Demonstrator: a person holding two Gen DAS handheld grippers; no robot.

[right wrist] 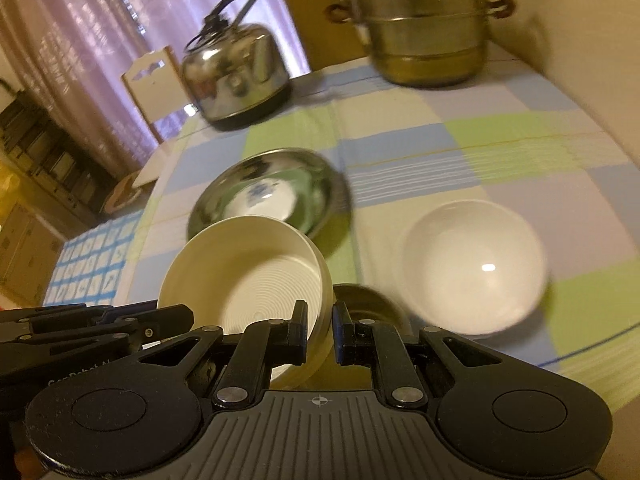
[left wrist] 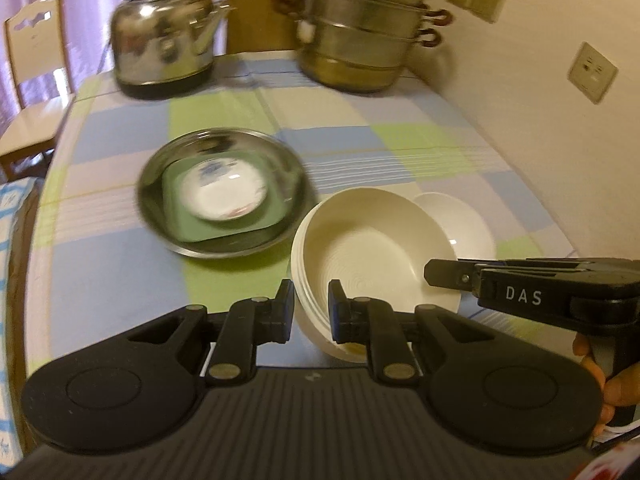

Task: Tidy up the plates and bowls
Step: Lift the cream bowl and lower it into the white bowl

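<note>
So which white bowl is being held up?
The cream ridged bowl, clamped by both hand-held grippers; the smooth white bowl sits alone on the tablecloth.

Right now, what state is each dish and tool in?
Cream ridged bowl: tilted, gripped at opposite rim edges by both tools.
Left tool: shut on the bowl's rim.
Right tool: shut on the bowl's rim.
Steel basin: on the table, holding a green square plate with a flowered bowl on top.
White bowl: upright, empty.

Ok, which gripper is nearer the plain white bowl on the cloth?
Right. The right gripper, clamped on the rim of the ribbed bowl, has the white bowl just ahead on its right; the left gripper grips the opposite rim, the ribbed bowl in between.
</note>
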